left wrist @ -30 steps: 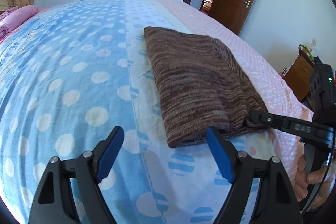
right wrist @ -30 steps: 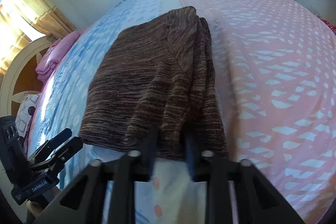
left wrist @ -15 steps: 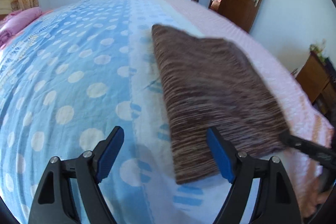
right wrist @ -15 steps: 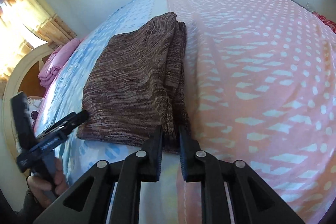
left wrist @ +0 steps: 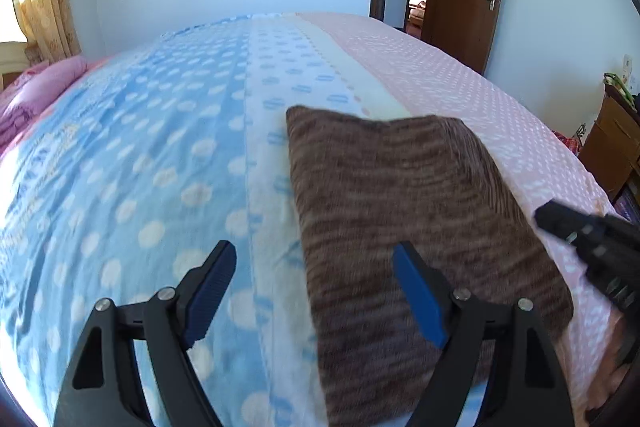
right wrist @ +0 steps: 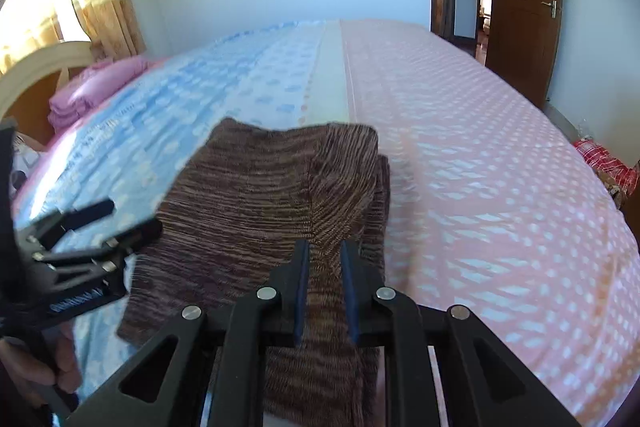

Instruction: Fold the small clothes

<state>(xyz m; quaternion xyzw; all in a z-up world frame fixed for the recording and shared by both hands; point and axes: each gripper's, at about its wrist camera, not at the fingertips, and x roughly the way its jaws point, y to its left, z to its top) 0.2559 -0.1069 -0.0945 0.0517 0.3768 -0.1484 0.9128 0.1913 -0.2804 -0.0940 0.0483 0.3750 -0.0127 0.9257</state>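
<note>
One folded sweater [left wrist: 408, 211], two grippers: left gripper [left wrist: 316, 291], right gripper [right wrist: 325, 291].

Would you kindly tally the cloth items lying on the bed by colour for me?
Brown: 1, the folded knit garment
Pink: 1, the folded bedding pile by the headboard, too blurred to tell its pieces apart
Total: 2

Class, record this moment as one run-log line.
stage: fold done | brown knit garment: folded on bed | left gripper: open, empty | right gripper: opening
</note>
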